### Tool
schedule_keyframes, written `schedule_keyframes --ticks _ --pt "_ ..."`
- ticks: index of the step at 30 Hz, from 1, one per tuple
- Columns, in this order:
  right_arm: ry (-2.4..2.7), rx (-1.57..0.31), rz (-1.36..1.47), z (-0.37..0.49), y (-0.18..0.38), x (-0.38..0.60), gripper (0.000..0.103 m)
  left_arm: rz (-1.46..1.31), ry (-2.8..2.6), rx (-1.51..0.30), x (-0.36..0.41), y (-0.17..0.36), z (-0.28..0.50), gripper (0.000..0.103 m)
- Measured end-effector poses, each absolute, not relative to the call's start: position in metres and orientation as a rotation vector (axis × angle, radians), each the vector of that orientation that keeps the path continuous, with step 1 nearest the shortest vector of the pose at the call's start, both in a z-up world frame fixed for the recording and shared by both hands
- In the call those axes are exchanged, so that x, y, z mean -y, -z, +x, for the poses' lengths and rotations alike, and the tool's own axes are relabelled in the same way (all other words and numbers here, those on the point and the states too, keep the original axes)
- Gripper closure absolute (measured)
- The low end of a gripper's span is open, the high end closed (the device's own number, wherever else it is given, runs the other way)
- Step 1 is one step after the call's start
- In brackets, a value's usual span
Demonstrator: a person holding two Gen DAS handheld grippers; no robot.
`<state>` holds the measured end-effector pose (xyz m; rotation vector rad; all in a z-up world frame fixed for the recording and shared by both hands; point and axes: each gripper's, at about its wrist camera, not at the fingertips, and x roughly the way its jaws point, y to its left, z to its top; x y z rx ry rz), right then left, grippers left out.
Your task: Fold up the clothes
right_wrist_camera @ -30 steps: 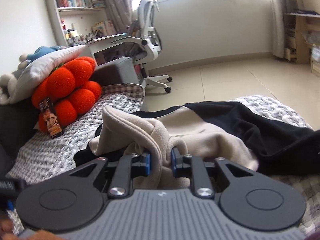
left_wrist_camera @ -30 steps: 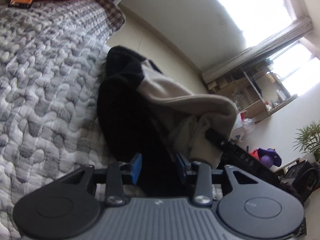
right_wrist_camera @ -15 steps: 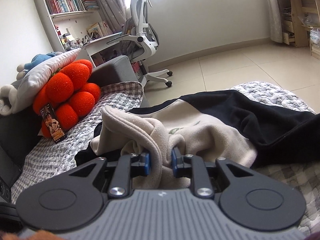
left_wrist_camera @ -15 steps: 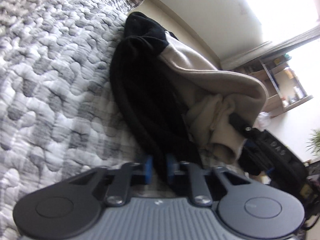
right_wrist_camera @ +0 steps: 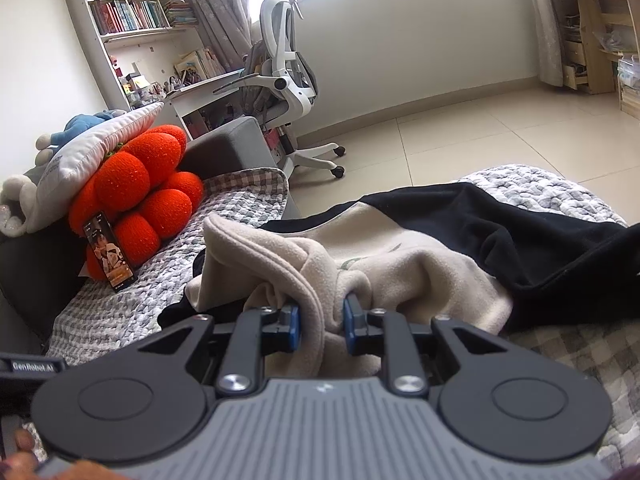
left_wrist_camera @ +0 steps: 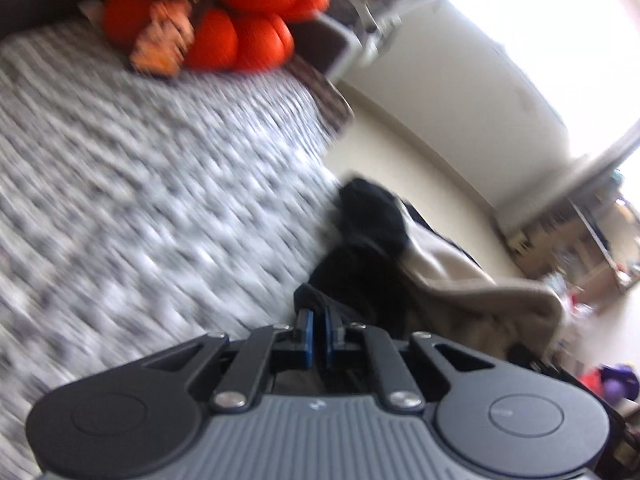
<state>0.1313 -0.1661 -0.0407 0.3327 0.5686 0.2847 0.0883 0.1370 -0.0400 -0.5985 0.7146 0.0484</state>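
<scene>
Right tool pinched thick beige fold of fleece garment, pads part-closed around it. Left tool nearly shut, gripped black edge of same garment. Garment lay bunched on quilted bed cover, near edge. Orange plush cushion sat well apart at far end. Left view blurred.

Tiled floor, bookshelf, office chair
</scene>
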Motion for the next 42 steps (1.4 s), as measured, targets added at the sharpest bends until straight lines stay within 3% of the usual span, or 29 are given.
schedule_keyframes --ticks 11,21,35,39,42 --pt "-0.286 -0.568 0.339 0.129 0.039 0.166 0.081 -0.488 -0.193 -0.380 -0.172 -0.007 0.069 0.098" --pt "-0.338 -0.590 0.305 0.121 0.036 0.163 0.081 -0.418 0.053 -0.133 -0.154 -0.025 0.050 0.097" --pt "-0.546 -0.708 0.124 0.098 0.035 0.145 0.077 -0.278 0.309 -0.251 -0.088 -0.002 0.068 0.097" --pt "-0.571 -0.724 0.115 0.095 0.035 0.145 0.072 -0.249 0.380 -0.345 -0.068 0.010 0.079 0.097" --pt "-0.589 -0.735 0.108 0.092 0.036 0.145 0.061 -0.209 0.405 -0.432 -0.055 0.024 0.088 0.096"
